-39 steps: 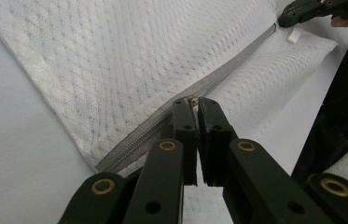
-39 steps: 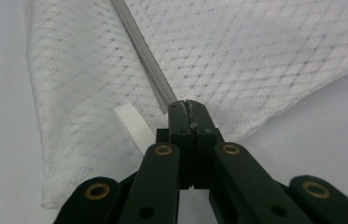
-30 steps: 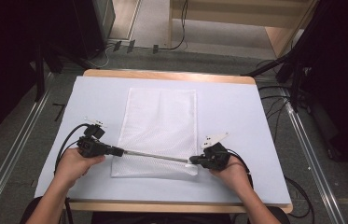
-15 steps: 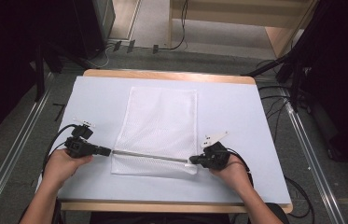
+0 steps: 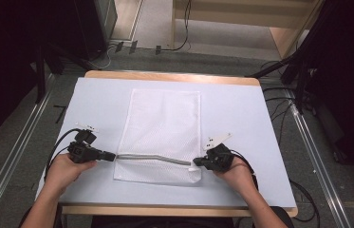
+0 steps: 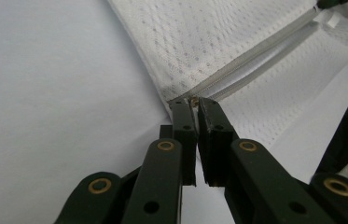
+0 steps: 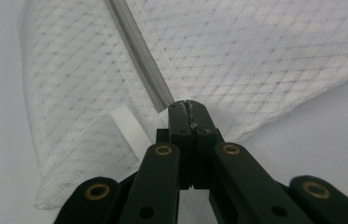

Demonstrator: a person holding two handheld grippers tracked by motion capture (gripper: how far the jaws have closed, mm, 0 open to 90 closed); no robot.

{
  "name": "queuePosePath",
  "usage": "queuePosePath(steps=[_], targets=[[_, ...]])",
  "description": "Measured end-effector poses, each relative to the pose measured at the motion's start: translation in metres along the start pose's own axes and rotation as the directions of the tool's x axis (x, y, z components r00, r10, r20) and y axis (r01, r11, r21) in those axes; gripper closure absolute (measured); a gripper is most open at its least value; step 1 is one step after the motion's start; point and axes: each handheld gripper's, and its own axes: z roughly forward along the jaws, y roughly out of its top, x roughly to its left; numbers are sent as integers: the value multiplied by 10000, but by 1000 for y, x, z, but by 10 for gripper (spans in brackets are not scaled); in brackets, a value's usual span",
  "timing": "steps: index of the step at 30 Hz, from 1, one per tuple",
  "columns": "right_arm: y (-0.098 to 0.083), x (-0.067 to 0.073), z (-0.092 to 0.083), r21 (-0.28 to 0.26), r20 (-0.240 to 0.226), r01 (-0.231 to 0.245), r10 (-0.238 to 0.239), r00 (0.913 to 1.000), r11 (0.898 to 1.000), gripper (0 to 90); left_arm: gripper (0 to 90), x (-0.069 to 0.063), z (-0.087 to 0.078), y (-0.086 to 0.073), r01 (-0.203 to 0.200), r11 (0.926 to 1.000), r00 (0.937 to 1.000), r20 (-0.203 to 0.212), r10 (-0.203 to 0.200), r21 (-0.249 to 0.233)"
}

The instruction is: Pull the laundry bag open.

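White mesh bag [image 5: 160, 123] lies flat on my pale table [image 5: 94, 104]; my right gripper [image 5: 196, 163] pinches its corner tight, my left gripper [image 5: 113, 156] nips the grey zip [image 5: 151, 157] at its far end, so I think only letting go is left.

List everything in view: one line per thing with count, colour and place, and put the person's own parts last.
mesh zipper bag: one, white, flat at the middle of the table cover.
zipper: one, grey, runs across the bag near its near edge, between the two grippers.
fabric tab: one, white, at the bag's edge beside the right gripper.
table cover: one, pale blue, spread over the table.
table: one, light wood, edges showing at the far and near sides.
cables: several, black, on the grey floor to the right.
left gripper: one, black, at the zipper's left end.
right gripper: one, black, shut on the zipper's right end.
hands: two, holding the grippers at the near edge.
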Motion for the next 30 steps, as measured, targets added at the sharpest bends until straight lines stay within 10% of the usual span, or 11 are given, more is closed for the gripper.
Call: queuePosePath(steps=[17,30], targets=[[0,-5,0,35,-32,-176,176,9998,9998,900,864,-10,4,-12,-362,9993,9990,281,359,115],[5,-8,-6,-674,-428,-550,522,9977,9962,810,598,-6,-4,-10,-706,9901,9975,-135,695,-1213]])
